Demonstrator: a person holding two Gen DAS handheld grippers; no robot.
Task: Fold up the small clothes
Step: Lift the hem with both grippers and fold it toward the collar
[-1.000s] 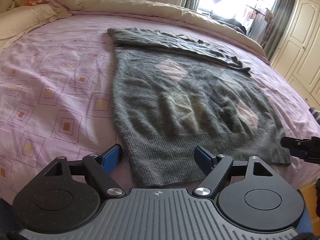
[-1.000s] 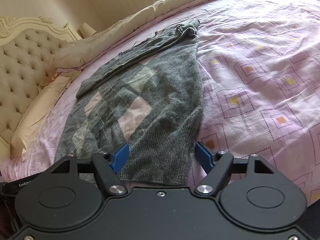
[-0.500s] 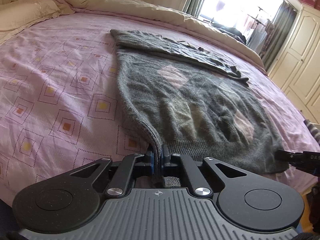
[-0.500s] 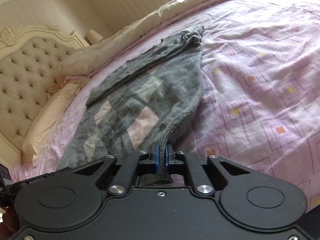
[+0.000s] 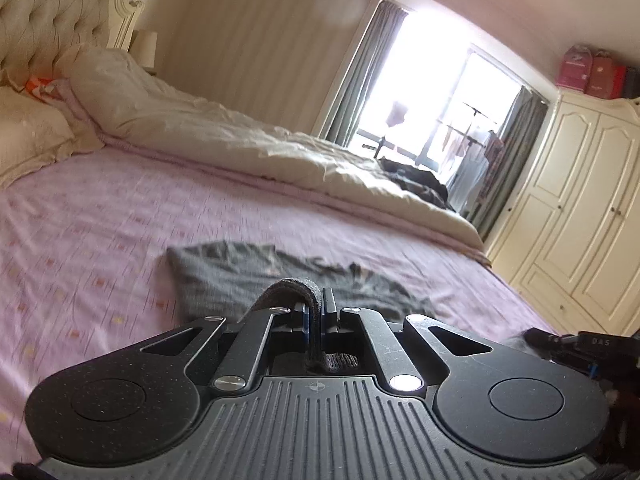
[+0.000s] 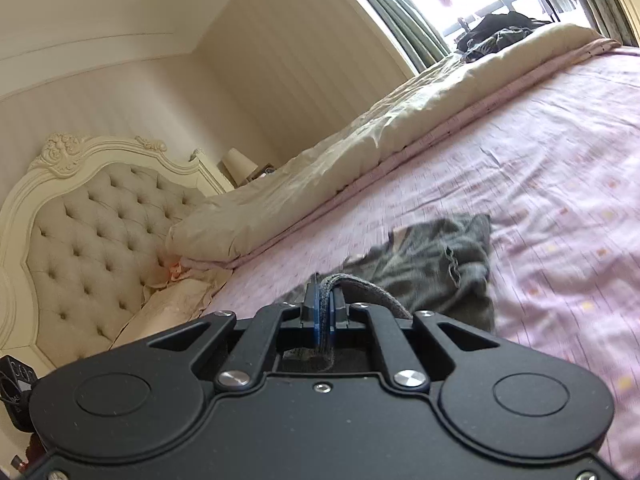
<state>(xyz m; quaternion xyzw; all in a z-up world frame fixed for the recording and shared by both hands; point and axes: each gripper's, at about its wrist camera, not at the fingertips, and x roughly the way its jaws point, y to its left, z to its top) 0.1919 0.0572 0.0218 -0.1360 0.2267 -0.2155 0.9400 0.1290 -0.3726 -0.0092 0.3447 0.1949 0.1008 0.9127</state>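
Bedroom: pink bed [image 5: 100,216] bears your grey sweater [image 5: 224,276]; your left claw [image 5: 316,312] and right claw [image 6: 325,312] each pinch its hem, cream duvet [image 5: 240,140] beyond.

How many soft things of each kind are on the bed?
Grey sweater: 1
Cream duvet: 1
Pillow: 1
Dark clothes pile: 1
Total: 4

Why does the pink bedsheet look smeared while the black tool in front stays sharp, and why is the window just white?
Left wrist view: the bedsheet and grey sweater are streaked by motion blur, the left gripper is crisp, the window is blown out. Right wrist view: the same smear on the sheet, the right gripper sharp; fisheye bending curves the headboard.
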